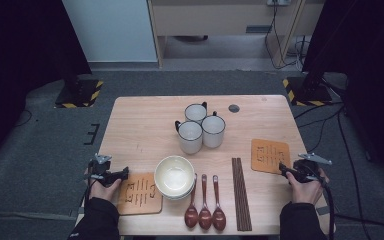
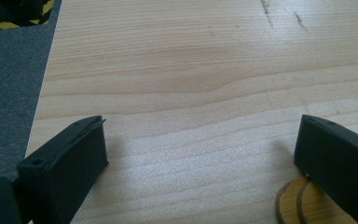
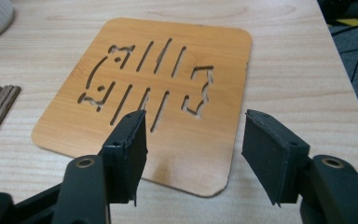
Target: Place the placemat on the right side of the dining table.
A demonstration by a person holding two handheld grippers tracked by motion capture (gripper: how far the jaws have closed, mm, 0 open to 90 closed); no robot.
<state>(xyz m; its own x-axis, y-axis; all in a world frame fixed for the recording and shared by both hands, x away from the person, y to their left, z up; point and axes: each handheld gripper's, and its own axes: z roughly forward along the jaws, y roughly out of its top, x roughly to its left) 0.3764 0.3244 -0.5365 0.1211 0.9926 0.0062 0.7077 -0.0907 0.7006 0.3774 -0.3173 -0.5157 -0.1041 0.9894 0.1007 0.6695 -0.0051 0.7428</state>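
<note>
Stacked bowls (image 1: pixel 174 175), three mugs (image 1: pixel 200 128)

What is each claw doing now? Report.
Left claw: open, holding nothing.
Right claw: open over the wooden coaster, gripping nothing.

Black long sleeves (image 1: pixel 97 217) cover both forearms. Each hand-held gripper, left (image 1: pixel 125 172) and right (image 1: pixel 282 168), is black, with two blocky flat-faced jaws, brass-ringed pivot holes, a grey three-cornered plate and a trailing black cable.
</note>
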